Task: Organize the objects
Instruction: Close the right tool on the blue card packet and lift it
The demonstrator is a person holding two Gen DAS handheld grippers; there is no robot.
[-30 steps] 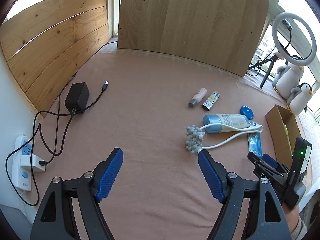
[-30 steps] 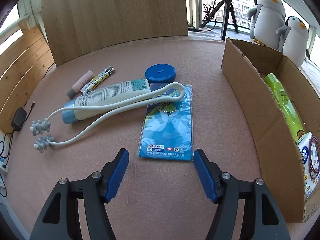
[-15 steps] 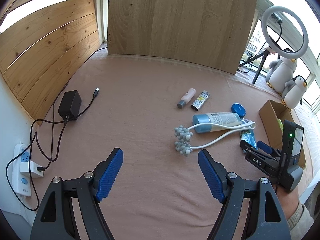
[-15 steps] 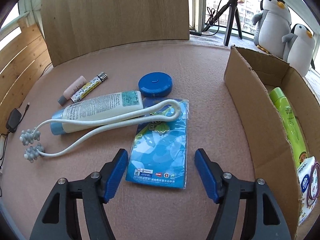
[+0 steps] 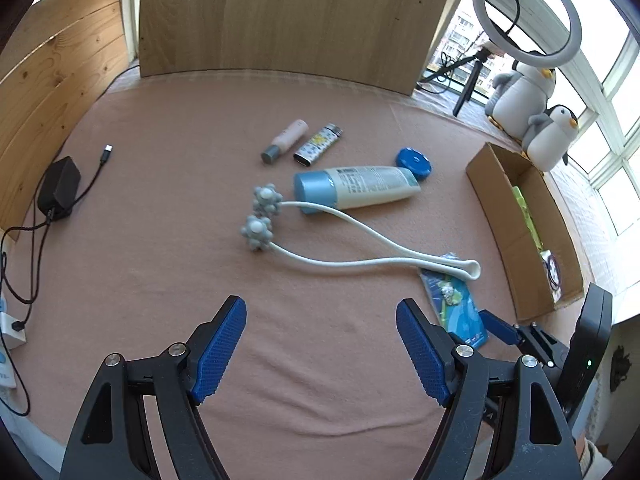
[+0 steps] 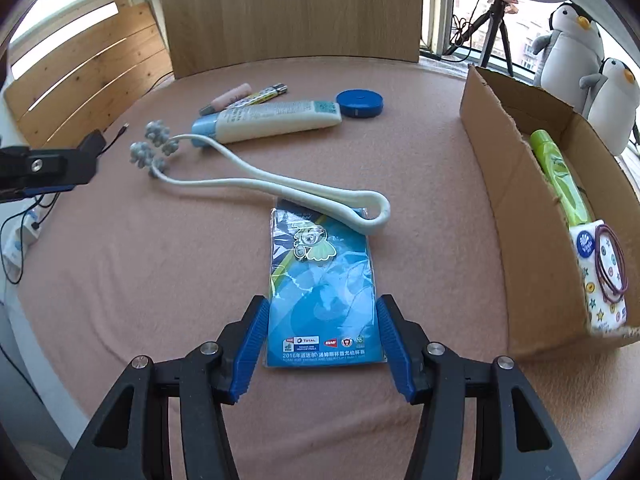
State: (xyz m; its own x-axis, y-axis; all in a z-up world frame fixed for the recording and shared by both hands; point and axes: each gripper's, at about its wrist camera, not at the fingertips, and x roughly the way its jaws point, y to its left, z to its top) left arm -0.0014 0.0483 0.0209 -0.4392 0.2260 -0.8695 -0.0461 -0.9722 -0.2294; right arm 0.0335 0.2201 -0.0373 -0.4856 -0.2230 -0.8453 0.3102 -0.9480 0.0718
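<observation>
A flat blue packet (image 6: 320,284) lies on the pink cloth. My right gripper (image 6: 322,308) is open, low over the packet's near end, one blue pad on each long edge. The loop of a white massager (image 6: 256,184) with grey knobbly balls rests across the packet's far end. Behind it lie a white tube (image 6: 276,118), a round blue case (image 6: 359,104), a pink stick (image 6: 230,98) and a lighter (image 6: 260,94). My left gripper (image 5: 320,320) hangs open over bare cloth, short of the massager (image 5: 340,256) and left of the packet (image 5: 456,304).
An open cardboard box (image 6: 496,184) stands right of the packet, holding a green bottle (image 6: 560,176) and a tissue pack (image 6: 600,276). A black charger (image 5: 58,188) and its cables lie far left. Wooden boards close the back, and toy penguins (image 5: 532,92) sit beyond the box.
My right gripper has dropped forward until its fingers flank the packet. The packet and massager loop now lie farther from the tube. My left gripper has come closer to the massager.
</observation>
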